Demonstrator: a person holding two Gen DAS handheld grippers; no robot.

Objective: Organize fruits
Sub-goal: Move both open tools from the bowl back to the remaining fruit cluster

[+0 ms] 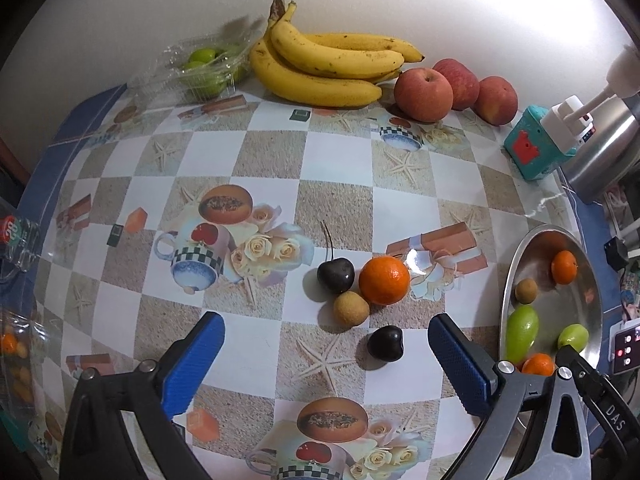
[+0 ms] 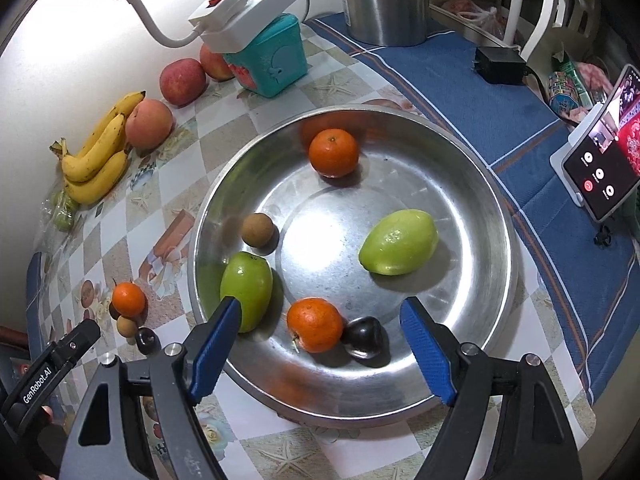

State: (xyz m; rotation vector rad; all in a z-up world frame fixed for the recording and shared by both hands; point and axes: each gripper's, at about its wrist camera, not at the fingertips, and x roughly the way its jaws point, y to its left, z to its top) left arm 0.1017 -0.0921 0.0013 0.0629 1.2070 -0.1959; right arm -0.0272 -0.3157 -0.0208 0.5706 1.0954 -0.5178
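Observation:
On the tablecloth in the left wrist view lie a tangerine (image 1: 384, 280), a stemmed dark cherry (image 1: 336, 275), a tan longan (image 1: 351, 308) and a second dark cherry (image 1: 385, 343). My left gripper (image 1: 326, 344) is open and empty just short of them. The steel bowl (image 2: 488, 216) holds two tangerines (image 2: 333, 152) (image 2: 315, 324), two green fruits (image 2: 398, 242) (image 2: 246, 280), a longan (image 2: 257, 230) and a dark cherry (image 2: 362, 337). My right gripper (image 2: 320, 322) is open and empty over the bowl's near side.
Bananas (image 1: 328, 64), three apples (image 1: 424, 94) and a clear box of green fruit (image 1: 204, 70) line the wall. A teal box (image 2: 272, 58), a power strip (image 2: 244, 10), a steel kettle (image 2: 384, 0) and a phone (image 2: 600, 164) stand beyond the bowl.

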